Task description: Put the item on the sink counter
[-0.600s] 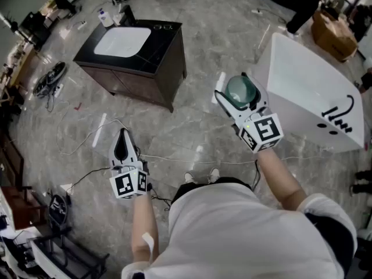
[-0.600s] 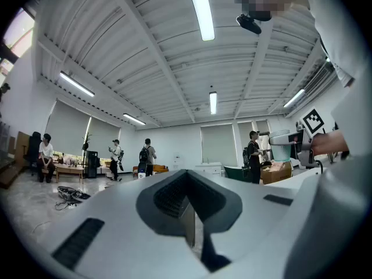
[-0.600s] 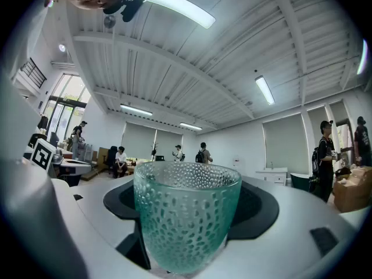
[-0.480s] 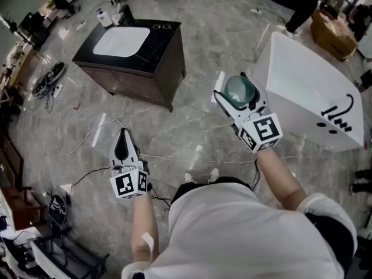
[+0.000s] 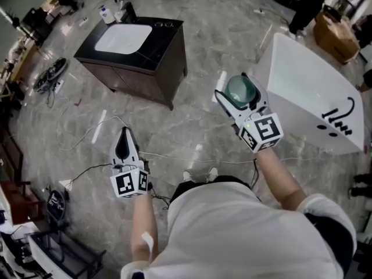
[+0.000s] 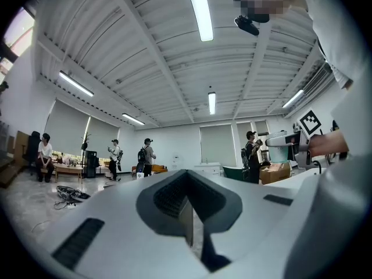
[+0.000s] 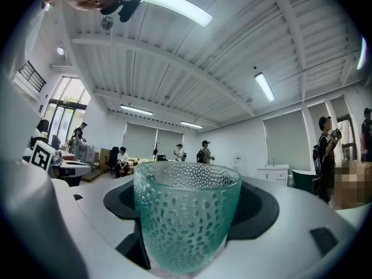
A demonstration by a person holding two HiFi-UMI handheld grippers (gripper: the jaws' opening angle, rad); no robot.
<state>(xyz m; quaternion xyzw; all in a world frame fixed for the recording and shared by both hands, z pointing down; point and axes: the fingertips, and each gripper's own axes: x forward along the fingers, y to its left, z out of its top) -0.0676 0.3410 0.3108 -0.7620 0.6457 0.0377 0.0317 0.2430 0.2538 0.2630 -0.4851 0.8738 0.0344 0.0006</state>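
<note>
Green dimpled glass point(image 7: 185, 217) stands upright, clamped between my right gripper's point(image 5: 234, 93) jaws above the floor point(image 5: 192, 129), well apart from the black sink counter point(image 5: 165, 39); my left gripper's point(image 5: 122, 137) jaws are together, empty.

Bright, even light comes from long white ceiling strip lamps point(image 6: 199, 10) high above the left gripper point(image 6: 187, 213), whose body blurs close up. Shadows on the glossy grey marble floor point(image 5: 192, 127) beneath it are soft. Both gripper views bulge and darken at the rims; the dimpled green glass tumbler point(image 7: 186, 214) is crisp.
</note>
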